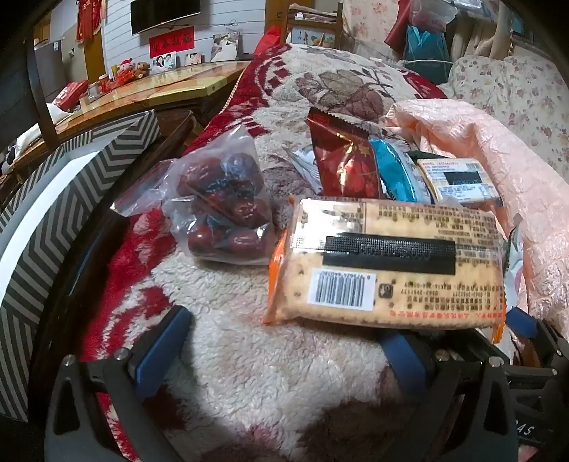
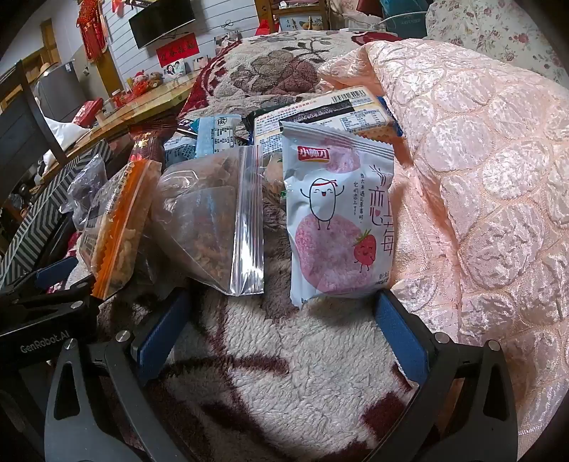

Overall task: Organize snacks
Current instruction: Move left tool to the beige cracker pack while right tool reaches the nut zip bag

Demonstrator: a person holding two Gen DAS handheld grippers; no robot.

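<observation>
Both claws gape wide, empty – left claw (image 1: 284,341) faces a cracker pack (image 1: 387,263) at twelve o'clock, right claw (image 2: 281,320) a strawberry packet (image 2: 338,216), pink quilt (image 2: 490,177) crowding three o'clock.

I see a flat cracker pack (image 1: 387,263) lying label-up beside a clear bag of red dates (image 1: 224,202). A white strawberry snack bag (image 2: 338,220) lies beside a zip bag (image 2: 213,220).

White slatted wall (image 1: 227,39) with a mounted TV (image 1: 165,14) and a red banner (image 1: 171,44). Glossy wooden table (image 1: 170,83) holds framed photos (image 1: 164,62); dark chair (image 2: 21,117) beside it. Floral sofa (image 1: 526,85) at far right.
</observation>
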